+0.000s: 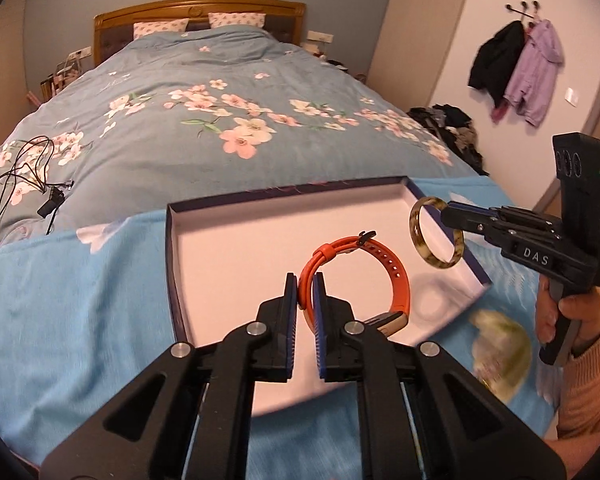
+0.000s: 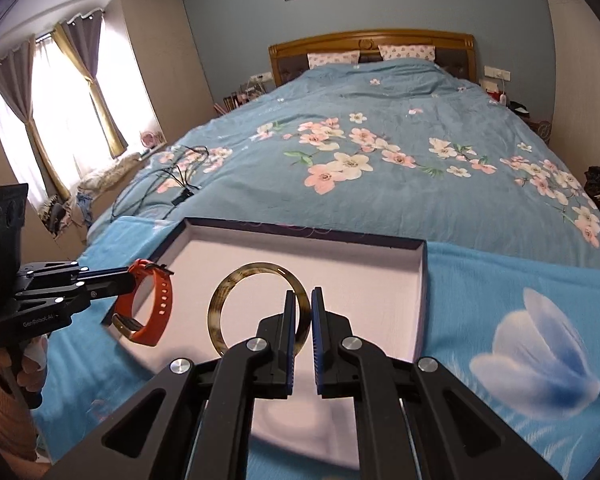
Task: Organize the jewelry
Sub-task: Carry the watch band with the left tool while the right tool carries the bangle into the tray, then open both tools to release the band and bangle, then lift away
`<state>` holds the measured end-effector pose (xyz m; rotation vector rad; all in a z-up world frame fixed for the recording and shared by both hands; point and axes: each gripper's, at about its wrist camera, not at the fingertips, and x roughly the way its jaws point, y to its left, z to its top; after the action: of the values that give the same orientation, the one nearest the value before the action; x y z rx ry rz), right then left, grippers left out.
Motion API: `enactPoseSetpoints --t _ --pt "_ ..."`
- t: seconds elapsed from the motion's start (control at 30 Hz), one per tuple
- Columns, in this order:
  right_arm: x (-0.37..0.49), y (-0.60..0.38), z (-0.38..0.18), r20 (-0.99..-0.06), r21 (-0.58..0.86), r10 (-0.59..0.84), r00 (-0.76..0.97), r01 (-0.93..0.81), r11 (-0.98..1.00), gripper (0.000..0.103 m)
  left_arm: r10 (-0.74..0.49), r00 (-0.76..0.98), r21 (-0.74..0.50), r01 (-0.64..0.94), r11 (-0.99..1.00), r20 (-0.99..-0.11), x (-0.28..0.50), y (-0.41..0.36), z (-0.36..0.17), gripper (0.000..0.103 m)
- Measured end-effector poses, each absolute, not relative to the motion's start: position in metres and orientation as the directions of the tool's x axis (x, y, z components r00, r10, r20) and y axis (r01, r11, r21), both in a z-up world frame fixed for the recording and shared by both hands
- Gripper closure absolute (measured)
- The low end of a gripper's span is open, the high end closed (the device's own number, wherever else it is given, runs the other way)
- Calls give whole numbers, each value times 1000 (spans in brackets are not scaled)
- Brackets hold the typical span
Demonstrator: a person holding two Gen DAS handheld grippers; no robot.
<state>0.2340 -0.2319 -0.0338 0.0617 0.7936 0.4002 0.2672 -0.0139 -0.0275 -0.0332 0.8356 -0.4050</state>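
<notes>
Both box (image 1: 172, 240) near corners hidden

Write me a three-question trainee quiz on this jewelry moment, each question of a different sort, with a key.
1. True or false: the left gripper is shut on the orange watch band.
2. Multiple choice: what does the right gripper hold? A) a necklace B) the mottled bangle C) nothing
3. Fill in: the shallow box lies on the ___ towel spread over the floral bedspread.

Key
1. True; its pads pinch the strap.
2. B; the pads clamp the bangle's rim, and it hangs above the box.
3. Blue.
</notes>
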Motion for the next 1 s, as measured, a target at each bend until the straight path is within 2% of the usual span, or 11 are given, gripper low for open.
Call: enactPoseSetpoints --t 0.53,0.9,0.97,1.0 --pt "312 -208 -71 -792 145 280 542 -279 949 97 -299 507 -190 256 948 -808 378 -30 -80 95" --pt "329 -212 -79 -811 162 257 526 -220 962 95 -264 476 -153 259 954 -839 400 -39 -89 95" --pt "329 -213 -78 -807 162 254 533 -215 963 92 -267 474 -162 250 954 -839 403 -38 -91 93" --pt "328 -213 -77 -803 160 252 540 -213 964 92 -265 476 -162 247 955 -839 402 -37 -91 88"
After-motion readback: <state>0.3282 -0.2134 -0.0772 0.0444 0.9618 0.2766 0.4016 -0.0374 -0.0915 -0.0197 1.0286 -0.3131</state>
